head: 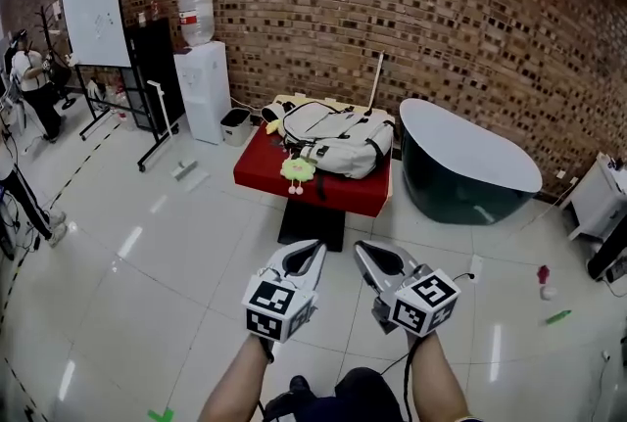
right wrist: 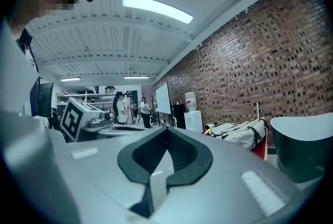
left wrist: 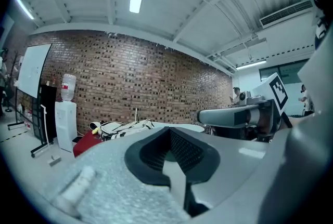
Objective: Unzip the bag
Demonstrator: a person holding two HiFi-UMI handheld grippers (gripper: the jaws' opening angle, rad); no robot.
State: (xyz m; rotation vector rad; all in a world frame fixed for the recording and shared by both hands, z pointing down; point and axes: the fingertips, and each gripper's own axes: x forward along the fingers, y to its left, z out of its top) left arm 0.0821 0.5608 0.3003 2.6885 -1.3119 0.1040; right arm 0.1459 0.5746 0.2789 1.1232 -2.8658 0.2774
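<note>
Bag at twelve o'clock on the red table, well apart from left gripper and right gripper, both closed on nothing. Might skid off the zip pull, or drag the unpinned bag along.

Grey left gripper and right gripper each carry a black-and-white marker cube.
</note>
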